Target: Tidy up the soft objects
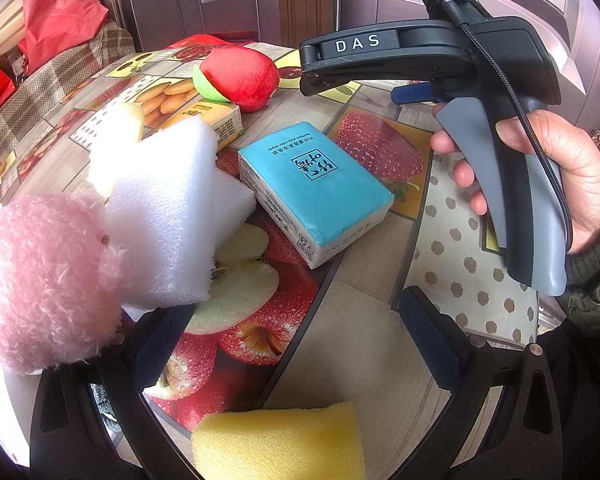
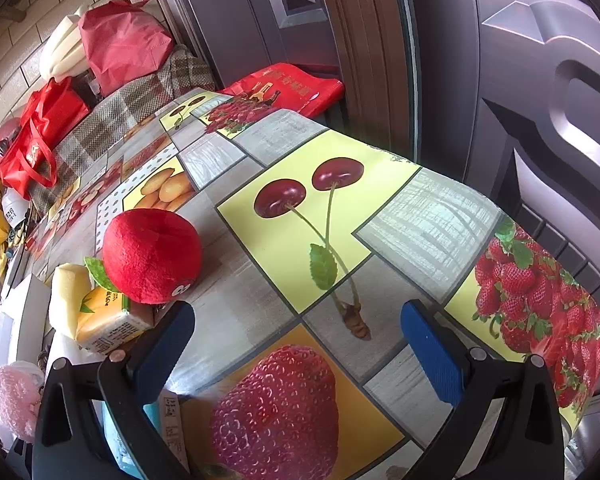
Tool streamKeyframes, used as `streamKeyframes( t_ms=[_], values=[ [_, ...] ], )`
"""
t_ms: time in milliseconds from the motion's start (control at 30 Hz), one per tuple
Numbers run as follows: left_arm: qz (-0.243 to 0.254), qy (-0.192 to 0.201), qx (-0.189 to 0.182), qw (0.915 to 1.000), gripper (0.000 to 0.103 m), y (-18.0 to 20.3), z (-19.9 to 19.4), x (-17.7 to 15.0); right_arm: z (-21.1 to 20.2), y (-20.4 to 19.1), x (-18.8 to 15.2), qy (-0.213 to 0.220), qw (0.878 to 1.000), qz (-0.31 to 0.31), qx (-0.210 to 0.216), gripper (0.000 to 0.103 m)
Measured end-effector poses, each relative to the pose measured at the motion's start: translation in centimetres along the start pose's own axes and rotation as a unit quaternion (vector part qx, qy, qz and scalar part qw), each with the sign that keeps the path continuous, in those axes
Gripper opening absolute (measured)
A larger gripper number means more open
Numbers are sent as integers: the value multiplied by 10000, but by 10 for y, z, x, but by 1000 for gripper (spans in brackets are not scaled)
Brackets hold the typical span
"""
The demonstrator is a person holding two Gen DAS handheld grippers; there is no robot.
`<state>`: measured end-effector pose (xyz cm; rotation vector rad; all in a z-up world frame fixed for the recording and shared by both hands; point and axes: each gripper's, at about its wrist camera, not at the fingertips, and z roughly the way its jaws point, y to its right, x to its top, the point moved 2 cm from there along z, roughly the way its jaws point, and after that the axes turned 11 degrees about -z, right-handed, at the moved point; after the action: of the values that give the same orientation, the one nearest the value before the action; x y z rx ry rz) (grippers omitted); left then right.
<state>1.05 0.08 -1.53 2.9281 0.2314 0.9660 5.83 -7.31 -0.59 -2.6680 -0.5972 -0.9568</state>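
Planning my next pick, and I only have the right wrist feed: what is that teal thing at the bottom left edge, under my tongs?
Observer: A blue tissue pack, lying flat.
Operator: What sits beside it?
Observer: White foam blocks, close on its side toward the pink plush.
Operator: Are the left tongs free?
Observer: Yes, the left tongs are open and empty, with a yellow sponge near them.
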Motion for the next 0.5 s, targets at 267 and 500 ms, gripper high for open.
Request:
streamKeyframes(
  t_ms=[267, 500],
  values=[
    [18, -30, -34, 10000, 102, 1, 1, 2, 0, 0, 0, -20, 10000, -29, -31, 103],
    [-476, -148, -1565, 9864, 102, 10, -17, 9, 0, -2, 0, -29, 10000, -42, -50, 103]
  ],
)
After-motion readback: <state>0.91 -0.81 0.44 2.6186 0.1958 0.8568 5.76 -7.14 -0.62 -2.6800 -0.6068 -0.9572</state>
